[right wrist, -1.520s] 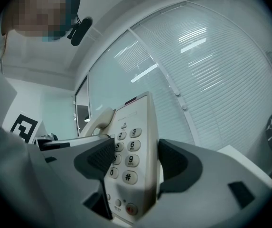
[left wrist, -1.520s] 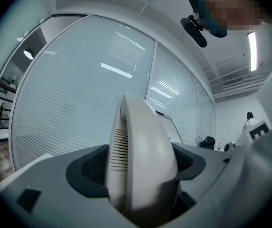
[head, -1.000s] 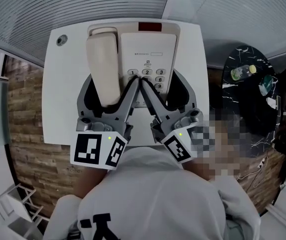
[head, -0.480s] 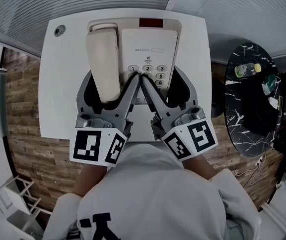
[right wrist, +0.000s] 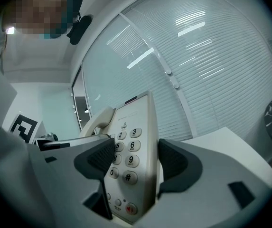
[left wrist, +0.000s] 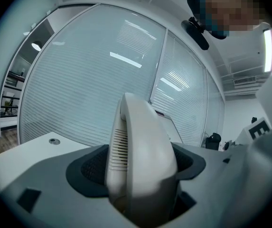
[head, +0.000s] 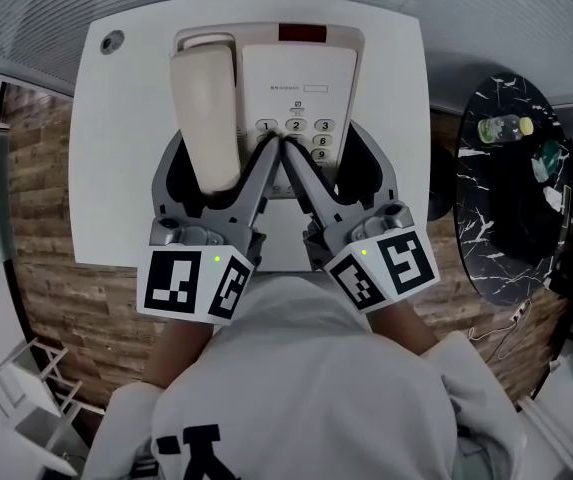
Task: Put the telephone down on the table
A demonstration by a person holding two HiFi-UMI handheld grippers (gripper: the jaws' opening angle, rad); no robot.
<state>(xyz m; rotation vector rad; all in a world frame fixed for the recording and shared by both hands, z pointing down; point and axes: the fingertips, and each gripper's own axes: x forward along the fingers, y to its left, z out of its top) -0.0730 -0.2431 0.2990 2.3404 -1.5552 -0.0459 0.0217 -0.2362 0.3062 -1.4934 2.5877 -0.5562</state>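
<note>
We have the left gripper (head: 216, 168) fingers (left wrist: 86, 167) clamped on the telephone (head: 296, 88) at its handset (head: 206, 108), the right gripper (head: 331, 163) at the keypad (right wrist: 126, 151), holding it level over the worktop (head: 126, 168) by the far edge.

A round black marble-veined side table (head: 496, 253) is seen at the right, with a small bottle (head: 498, 126) set on it (label yellowish); wood-plank flooring (head: 38, 188) is seen at the left.
</note>
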